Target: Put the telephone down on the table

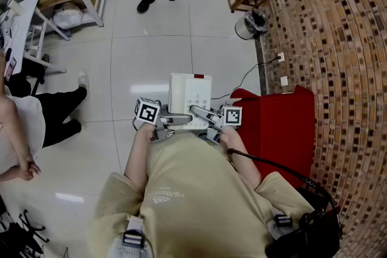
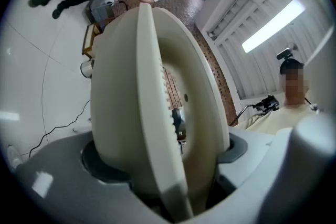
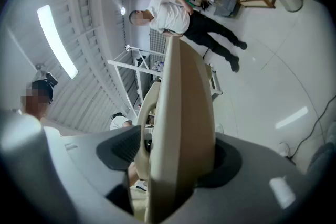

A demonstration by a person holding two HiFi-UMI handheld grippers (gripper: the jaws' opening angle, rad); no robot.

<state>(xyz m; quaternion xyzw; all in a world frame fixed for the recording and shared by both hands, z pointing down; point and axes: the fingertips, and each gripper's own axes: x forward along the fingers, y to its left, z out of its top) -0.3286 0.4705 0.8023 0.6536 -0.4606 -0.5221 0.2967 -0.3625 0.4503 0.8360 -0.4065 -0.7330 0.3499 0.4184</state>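
The left gripper (image 1: 164,121) and the right gripper (image 1: 207,115) are each gripping the cream plastic desk telephone (image 1: 190,96), their jaws pressing tight on its near edge. They are holding it at the centre of the head view, above the white tiled floor (image 1: 151,57). The telephone is hanging just left of the red surface (image 1: 284,124), not yet resting on it.
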